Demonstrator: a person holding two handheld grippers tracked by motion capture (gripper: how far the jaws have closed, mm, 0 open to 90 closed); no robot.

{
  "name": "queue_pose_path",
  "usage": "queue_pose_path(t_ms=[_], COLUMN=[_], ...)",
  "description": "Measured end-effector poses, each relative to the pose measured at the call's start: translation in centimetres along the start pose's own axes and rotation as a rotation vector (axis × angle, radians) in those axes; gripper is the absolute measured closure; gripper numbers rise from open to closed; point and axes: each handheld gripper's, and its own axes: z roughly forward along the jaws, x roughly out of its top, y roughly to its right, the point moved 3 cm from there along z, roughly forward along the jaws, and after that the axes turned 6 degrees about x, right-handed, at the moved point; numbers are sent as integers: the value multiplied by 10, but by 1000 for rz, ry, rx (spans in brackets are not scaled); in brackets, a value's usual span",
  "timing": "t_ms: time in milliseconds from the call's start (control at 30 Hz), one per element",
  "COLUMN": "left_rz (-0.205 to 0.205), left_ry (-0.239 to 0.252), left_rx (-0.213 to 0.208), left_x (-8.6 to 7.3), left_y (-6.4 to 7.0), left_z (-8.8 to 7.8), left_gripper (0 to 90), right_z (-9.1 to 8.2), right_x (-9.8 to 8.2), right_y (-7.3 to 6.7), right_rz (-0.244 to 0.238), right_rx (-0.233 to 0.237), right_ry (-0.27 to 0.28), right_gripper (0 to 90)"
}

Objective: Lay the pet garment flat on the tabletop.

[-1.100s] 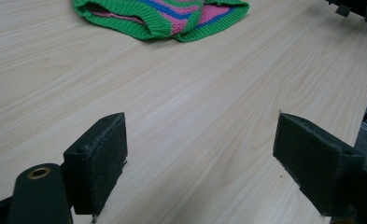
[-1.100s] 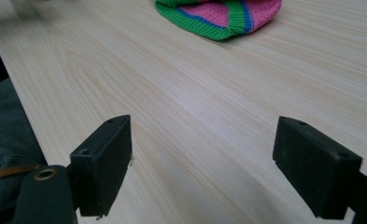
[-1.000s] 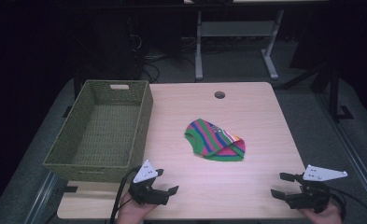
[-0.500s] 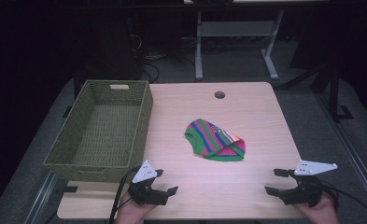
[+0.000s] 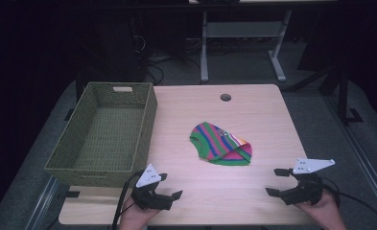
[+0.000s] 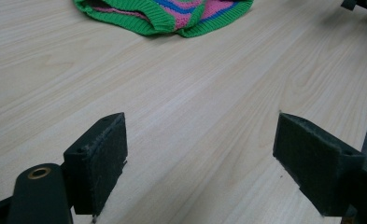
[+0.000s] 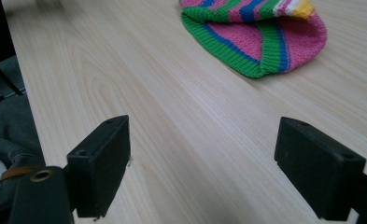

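Striped knit hat (image 5: 221,144) on pale wood-grain table (image 5: 253,110)

Bare table (image 5: 267,120) lies open between both grippers and the hat (image 5: 222,144) at its middle, nothing standing between, while the basket (image 5: 104,132) walls off the left side, just beyond the left gripper (image 5: 170,186).

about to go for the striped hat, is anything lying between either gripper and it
Nothing visible does. Bare table lies between the left gripper and the striped hat, and likewise between the right gripper and it. Both grippers are open. The basket stands off to the left.
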Motion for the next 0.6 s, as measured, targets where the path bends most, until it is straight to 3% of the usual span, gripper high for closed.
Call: queue_pose_path(t_ms=[67,600], left_rz=[5,-9], left_ry=[-6,6], left_rx=[-1,7], left_x=[0,0], left_y=[0,-4], left_z=[1,-2], left_gripper=[174,174], right_z=[4,8], right_x=[4,22], right_y=[1,6], right_rz=[-2,16], right_rx=[10,53], right_ry=[-32,-83], right_gripper=[180,160])
